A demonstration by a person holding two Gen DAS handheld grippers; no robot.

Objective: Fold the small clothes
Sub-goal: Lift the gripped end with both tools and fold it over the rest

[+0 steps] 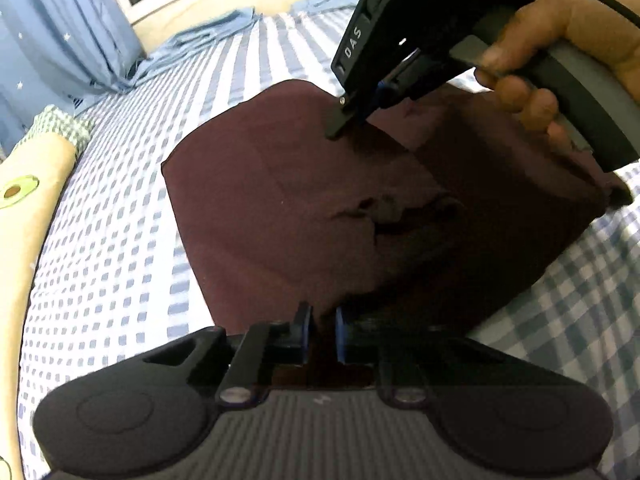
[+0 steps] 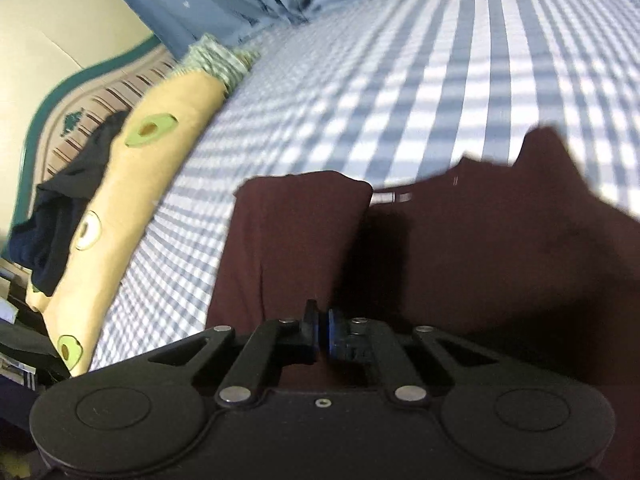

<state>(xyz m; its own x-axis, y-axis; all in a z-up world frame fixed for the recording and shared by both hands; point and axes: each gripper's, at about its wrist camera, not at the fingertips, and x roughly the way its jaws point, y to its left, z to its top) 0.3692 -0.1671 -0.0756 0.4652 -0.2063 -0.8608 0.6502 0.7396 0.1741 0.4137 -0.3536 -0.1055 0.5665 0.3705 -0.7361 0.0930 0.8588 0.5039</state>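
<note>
- Left wrist view: bed (image 1: 120,208) under a blue-and-white checked sheet fills the frame; blue curtain (image 1: 60,32) at the far left corner, pale wall behind.
- Cream pillow with avocado print (image 2: 120,184) lies along the bed's left edge in the right wrist view; a dark navy garment (image 2: 52,220) sits just beyond it, against a striped headboard (image 2: 80,104).
- Maroon garment (image 1: 288,208) lies mid-bed, mostly flat. In the left wrist view its long axis runs from near the camera toward upper right; one squared corner points toward the far left of the bed. A puckered crease sits near its middle.
- Right wrist view: same garment (image 2: 480,260), a folded flap on its left side with a straight edge; a peak of cloth stands up at the far right. Front and back of the piece cannot be told.
- Person's hand (image 1: 560,48) grips the right tool's handle, upper right.
- Left gripper (image 1: 322,320): jaws narrow, maroon cloth pinched between the blue pads at the garment's near edge.
- Right gripper (image 2: 322,326): jaws drawn together, tips pressed down onto the garment (image 1: 340,128); whether cloth is caught between the pads cannot be told.
</note>
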